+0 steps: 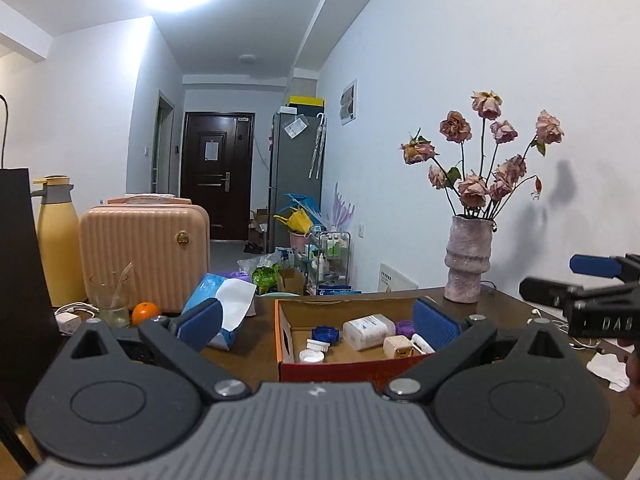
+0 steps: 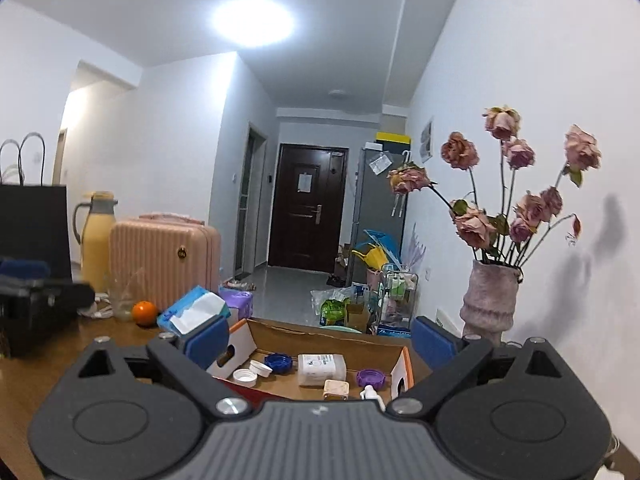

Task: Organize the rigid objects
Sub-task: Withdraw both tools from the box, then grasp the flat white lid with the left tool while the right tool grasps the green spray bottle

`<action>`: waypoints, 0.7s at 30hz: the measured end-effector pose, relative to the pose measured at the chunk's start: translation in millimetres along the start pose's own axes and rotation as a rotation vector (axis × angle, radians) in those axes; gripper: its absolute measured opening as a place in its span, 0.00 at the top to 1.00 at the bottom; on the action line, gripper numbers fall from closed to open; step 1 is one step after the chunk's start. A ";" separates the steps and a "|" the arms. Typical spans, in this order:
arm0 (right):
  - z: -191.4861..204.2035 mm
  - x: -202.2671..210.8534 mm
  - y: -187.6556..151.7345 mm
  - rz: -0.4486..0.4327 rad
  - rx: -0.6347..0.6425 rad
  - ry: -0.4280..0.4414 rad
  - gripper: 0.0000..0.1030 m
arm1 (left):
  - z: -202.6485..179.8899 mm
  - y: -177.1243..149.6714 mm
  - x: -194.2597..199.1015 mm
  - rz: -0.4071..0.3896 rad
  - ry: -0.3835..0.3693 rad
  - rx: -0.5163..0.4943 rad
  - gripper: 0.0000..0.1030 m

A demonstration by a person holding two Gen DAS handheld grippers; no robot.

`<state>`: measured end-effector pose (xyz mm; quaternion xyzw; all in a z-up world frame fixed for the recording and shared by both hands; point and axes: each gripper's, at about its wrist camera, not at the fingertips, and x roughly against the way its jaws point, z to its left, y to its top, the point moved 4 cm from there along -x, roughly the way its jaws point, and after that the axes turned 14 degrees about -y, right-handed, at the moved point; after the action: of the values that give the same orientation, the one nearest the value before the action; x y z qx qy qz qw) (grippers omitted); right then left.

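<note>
Left wrist view: left claw point(image 1: 318, 322) is spread wide, nothing gripped. Box point(image 1: 320, 366) sits on the bench point(image 1: 256, 336), loaded with caps and a white bottle point(image 1: 366, 331). Tissue pack point(image 1: 224, 308) is seen just left, vase point(image 1: 468, 264) behind right.

Right wrist view: right claw point(image 2: 320, 340) is wide, empty. Box point(image 2: 320, 338) is seen dead ahead; orange point(image 2: 144, 313) left.
</note>
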<state>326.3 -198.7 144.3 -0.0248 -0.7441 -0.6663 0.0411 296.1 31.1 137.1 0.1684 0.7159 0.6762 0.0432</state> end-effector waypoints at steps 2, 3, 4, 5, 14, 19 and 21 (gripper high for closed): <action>-2.4 10.3 2.0 -0.012 -0.010 0.002 0.04 | -4.4 -1.5 7.7 0.001 -0.016 -0.015 0.00; -2.9 14.5 2.8 -0.019 -0.012 0.007 0.02 | -7.0 -2.1 10.5 0.002 -0.025 -0.028 0.00; -3.4 16.7 3.7 -0.028 -0.012 0.009 0.00 | -9.8 -2.8 13.3 0.002 -0.033 -0.042 0.00; -3.3 18.3 3.8 -0.036 -0.010 0.009 0.00 | -12.2 -3.2 14.2 0.000 -0.039 -0.053 0.00; -11.5 14.9 -26.5 0.024 -0.064 -0.008 0.00 | -11.4 -22.6 22.6 0.007 -0.024 -0.033 0.00; -9.4 33.5 -65.1 0.062 -0.022 -0.042 0.00 | -6.6 -56.4 39.5 0.024 -0.007 0.000 0.00; -7.1 46.1 -83.2 0.076 0.007 -0.055 0.00 | -10.0 -72.2 48.5 0.030 -0.008 -0.002 0.00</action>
<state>273.0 -215.8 67.1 -0.0714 -0.7457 -0.6609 0.0462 234.5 33.9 74.9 0.1816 0.7125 0.6768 0.0359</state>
